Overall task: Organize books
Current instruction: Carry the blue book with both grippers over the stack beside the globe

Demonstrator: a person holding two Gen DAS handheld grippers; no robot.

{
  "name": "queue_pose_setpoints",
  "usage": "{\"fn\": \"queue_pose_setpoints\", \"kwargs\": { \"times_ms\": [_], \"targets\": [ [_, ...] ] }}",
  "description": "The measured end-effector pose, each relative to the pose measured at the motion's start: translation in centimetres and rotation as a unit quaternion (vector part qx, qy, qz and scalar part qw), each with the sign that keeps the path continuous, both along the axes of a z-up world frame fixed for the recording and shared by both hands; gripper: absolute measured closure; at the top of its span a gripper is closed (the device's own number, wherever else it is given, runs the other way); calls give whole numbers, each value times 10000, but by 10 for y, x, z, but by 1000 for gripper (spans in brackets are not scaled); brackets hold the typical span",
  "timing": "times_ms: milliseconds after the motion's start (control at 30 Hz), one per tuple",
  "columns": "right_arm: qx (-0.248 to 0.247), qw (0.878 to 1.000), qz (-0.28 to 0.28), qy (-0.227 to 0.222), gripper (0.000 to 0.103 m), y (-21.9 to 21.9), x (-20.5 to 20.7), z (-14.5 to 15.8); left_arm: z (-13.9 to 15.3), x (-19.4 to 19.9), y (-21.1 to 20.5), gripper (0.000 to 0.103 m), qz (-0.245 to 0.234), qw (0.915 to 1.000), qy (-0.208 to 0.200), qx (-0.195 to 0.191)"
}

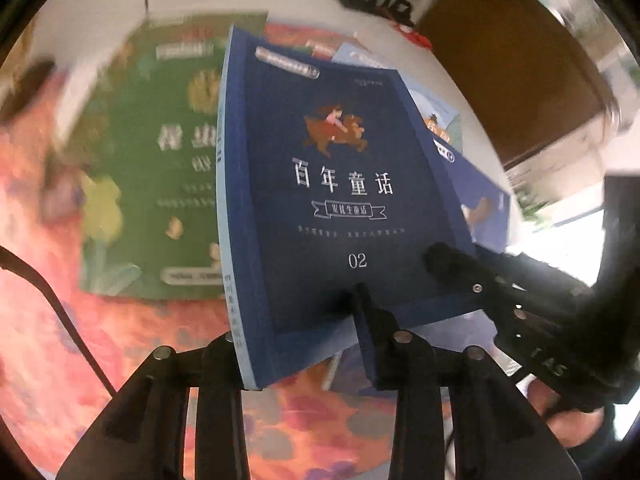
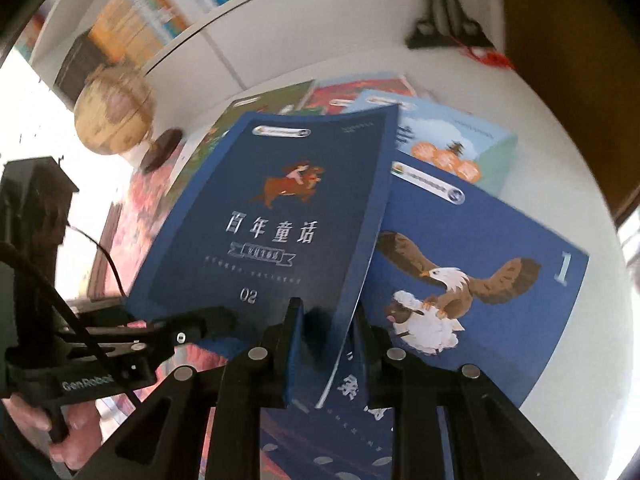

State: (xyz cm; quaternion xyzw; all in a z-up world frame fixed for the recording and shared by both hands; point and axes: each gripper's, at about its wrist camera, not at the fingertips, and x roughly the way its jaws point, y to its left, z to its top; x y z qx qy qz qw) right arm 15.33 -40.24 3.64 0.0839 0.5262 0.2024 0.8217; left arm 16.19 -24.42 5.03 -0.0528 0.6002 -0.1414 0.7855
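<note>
A dark blue book (image 1: 340, 184) marked "02", with a small rider-on-a-beast picture on its cover, is held up off the worktop (image 2: 460, 76) by both grippers at its bottom edge. The left gripper (image 1: 296, 328) is clamped on the book's lower edge near the spine corner, one finger in front of the cover and the other behind it. The right gripper (image 2: 326, 332) is closed on the same bottom edge at the opposite corner, its blue-padded finger (image 2: 294, 344) pressed against the cover; in the left wrist view it reaches in from the right side. The book tilts back, away from the cameras, its cover bowed slightly. Below and beside it on the white worktop lie other books: a green book (image 1: 152, 168) to the left, a blue book with an eagle carrying a sheep (image 2: 472, 280) and a "1" to the right, and a pale blue book with orange circles (image 2: 452, 148) behind that. A red-orange patterned cover (image 1: 40, 280) lies under the green one. A globe (image 2: 114, 110) on a dark stand sits near the left, and a black ornament stand (image 2: 444, 12) is at the back.
</note>
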Motion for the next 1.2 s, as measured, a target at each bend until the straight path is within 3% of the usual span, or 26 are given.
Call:
{"fn": "queue_pose_setpoints", "kwargs": {
  "times_ms": [67, 167, 333, 467, 667, 1200],
  "targets": [
    [58, 10000, 25, 30, 81, -1, -3, -1, 0, -4, 2, 72, -103, 9999, 4, 88],
    [418, 9989, -34, 190, 81, -4, -6, -1, -1, -8, 13, 72, -7, 9999, 50, -100],
    [291, 9992, 234, -121, 81, 16, -25, 18, 12, -31, 20, 72, -153, 9990, -372, 202],
    [422, 9987, 250, -144, 81, 27, -34, 25, 13, -47, 36, 72, -83, 9993, -371, 17],
    [364, 9985, 370, -195, 81, 49, -54, 29, 26, -76, 65, 72, 3, 9974, -714, -61],
    [776, 9924, 892, -327, 81, 172, -80, 49, 66, -128, 191, 72, 395, 9908, -1289, 134]
  ]
}}
